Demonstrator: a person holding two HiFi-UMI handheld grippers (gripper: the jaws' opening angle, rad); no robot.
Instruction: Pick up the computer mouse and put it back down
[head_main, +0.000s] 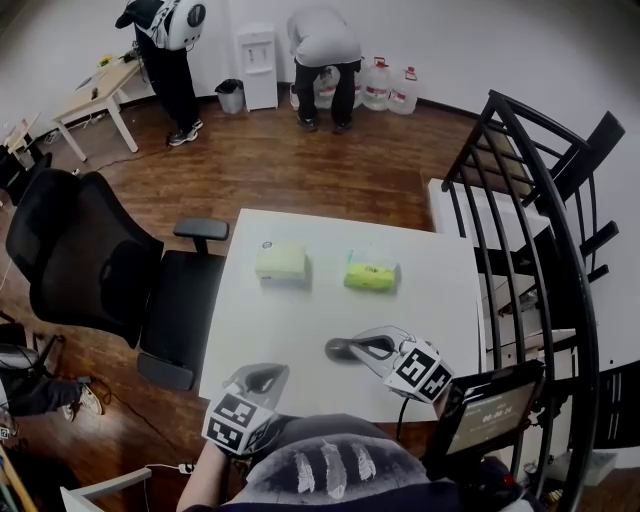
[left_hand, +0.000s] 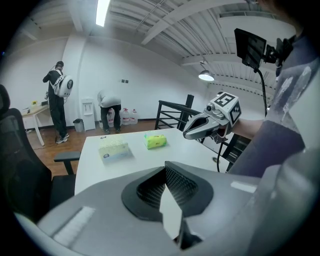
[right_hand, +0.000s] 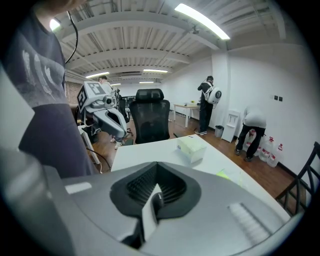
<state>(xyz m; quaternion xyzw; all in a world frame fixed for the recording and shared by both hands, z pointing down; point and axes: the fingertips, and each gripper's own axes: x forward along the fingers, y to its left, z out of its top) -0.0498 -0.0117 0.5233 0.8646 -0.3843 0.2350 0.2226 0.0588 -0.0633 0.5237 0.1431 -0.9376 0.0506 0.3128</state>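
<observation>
**Head view.** Your left gripper (head_main: 266, 377) sits at the lower left, over the near edge of the white table (head_main: 300, 320). Your right gripper (head_main: 343, 349) is at lower centre, over the tabletop. A pale tissue box (head_main: 282, 262) and a green pack (head_main: 372, 272) lie side by side, apart, in the middle of the frame. Both are well clear of the two grippers. There is a dark patch at the right gripper's tip. I cannot tell whether it is the gripper's own pad or the mouse. No mouse can be made out anywhere else on the table.

**Left gripper view.** The ribbed pads (left_hand: 184, 186) meet at the tip and nothing is between them. The box and pack sit left of centre, and the right gripper hangs above the table at the right. No mouse shows on the surface seen here.

**Right gripper view.** The fingers (right_hand: 171, 189) are pressed together and hold nothing. The tissue box is at centre right and the pack is a green smear below it. No mouse shows here either.

**Step, as judged.** Neither gripper carries anything, so the mouse is not lifted. This is either the approach before the pick or the pause after the set-down, and I cannot tell which.

**Next move, as judged.** If the pick is yet to come, find the mouse first. Then spread the right jaws wide enough to straddle it, lower them over it, and close on its sides.
</observation>
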